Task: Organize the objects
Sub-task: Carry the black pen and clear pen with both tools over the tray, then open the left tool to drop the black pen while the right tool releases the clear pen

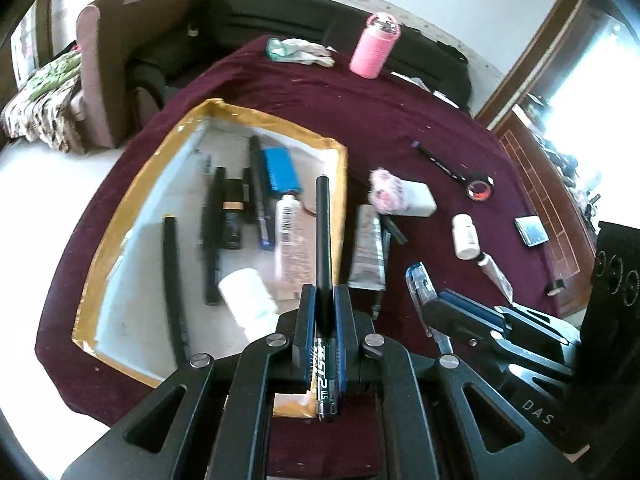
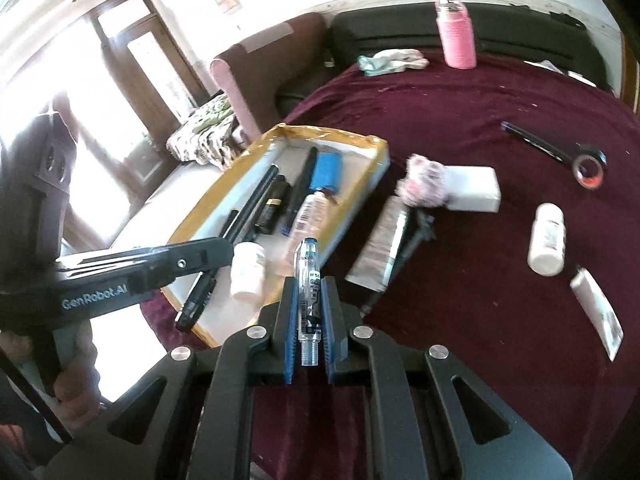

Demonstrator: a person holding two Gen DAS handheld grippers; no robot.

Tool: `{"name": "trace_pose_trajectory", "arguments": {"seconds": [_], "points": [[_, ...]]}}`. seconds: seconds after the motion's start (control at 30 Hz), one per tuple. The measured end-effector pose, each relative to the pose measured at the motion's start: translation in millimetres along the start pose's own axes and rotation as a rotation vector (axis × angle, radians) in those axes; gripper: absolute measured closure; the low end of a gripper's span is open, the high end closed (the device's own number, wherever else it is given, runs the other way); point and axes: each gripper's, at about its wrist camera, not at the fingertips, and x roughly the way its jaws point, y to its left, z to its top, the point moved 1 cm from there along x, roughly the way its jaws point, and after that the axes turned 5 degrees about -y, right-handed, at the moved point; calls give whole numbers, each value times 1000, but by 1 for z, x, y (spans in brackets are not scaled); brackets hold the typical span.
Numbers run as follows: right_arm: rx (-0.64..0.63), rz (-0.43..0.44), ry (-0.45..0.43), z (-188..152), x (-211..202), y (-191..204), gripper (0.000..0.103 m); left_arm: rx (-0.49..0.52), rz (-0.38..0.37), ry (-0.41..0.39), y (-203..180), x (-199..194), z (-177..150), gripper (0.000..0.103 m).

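The left hand-held gripper (image 1: 325,312) is pinching a black pen (image 1: 323,240) above the near edge of the tray (image 1: 120,216) on the worktop (image 1: 400,120). The pen's long axis runs along the fingers, its tip pointing away toward the tray's far wall. To place it well, I would lower it parallel to the pens already lying there, then let go. The right hand-held gripper (image 2: 307,312) is pinching a clear pen (image 2: 308,280) just outside the tray, likewise aligned with its fingers and pointing away; it should follow once the left clears.

Black linkage grippers (image 1: 325,312) — blue ribbed jaws, silver screws, white "GenRobot.AI" lettering.
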Motion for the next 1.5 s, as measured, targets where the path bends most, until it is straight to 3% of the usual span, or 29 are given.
{"name": "trace_pose_trajectory", "arguments": {"seconds": [0.27,0.67,1.5], "points": [[-27,41,28,17,27,17,94,-69,41,-8,39,5,10,96],[-48,59,104,28,83,30,94,-158,97,19,92,42,23,96],[-58,29,200,24,137,29,94,-158,109,89,104,75,19,96]]}}
